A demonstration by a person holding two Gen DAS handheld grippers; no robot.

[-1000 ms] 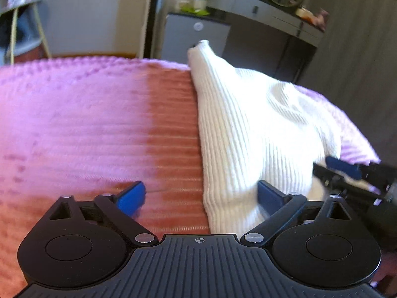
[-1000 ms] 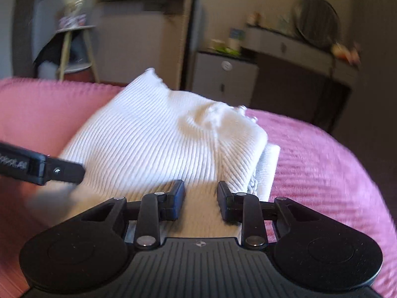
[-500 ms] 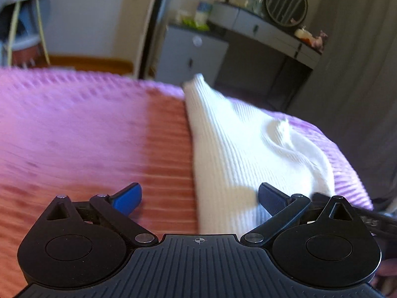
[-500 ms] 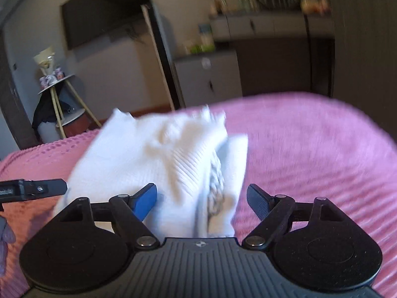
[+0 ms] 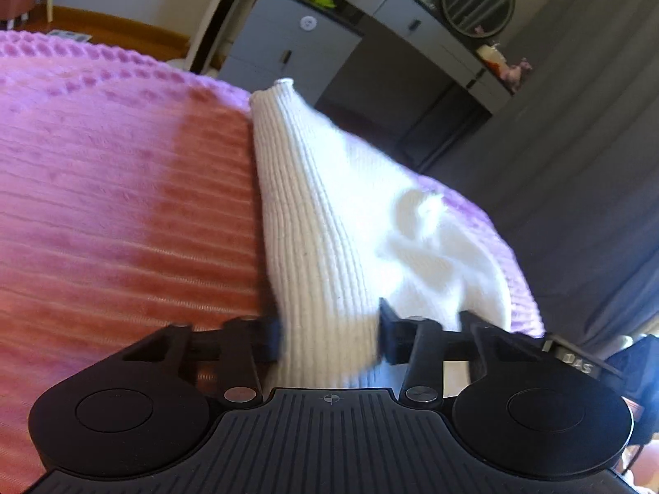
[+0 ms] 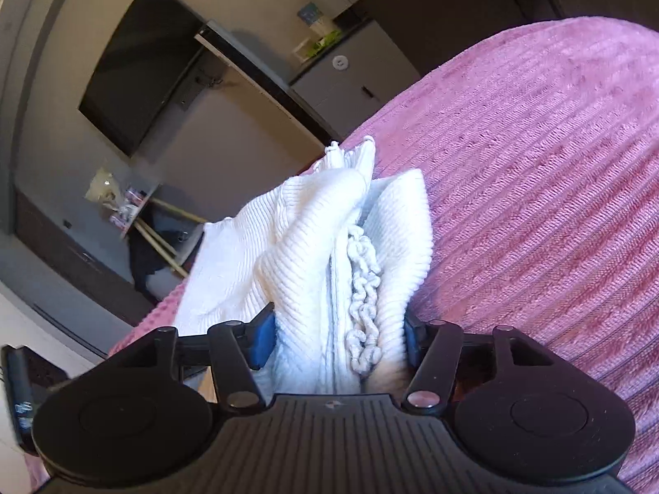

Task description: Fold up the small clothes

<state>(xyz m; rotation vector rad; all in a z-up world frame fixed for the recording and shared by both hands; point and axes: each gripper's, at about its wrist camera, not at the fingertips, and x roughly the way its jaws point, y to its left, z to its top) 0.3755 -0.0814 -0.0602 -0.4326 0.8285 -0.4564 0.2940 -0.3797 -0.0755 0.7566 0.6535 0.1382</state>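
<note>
Both grippers, left gripper [image 5: 329, 339] and right gripper [image 6: 335, 339], have just closed their jaws onto the white ribbed knit garment [image 5: 329, 222] on the pink bedspread [image 5: 115, 206]; next, I'd judge, lift and fold.

the left gripper [image 5: 329, 339] points downward at a slant, its jaws having just been closing, and its pads now press on the near edge of the white knit [image 5: 325, 255] bunched between them. the right gripper [image 6: 337, 339] is rolled well over to one side, so its view sits tilted. its jaws have also just been closing, and both pads squeeze the thick folded layers of the knit. its fingers [image 6: 259, 341] show blue at the tips.
</note>
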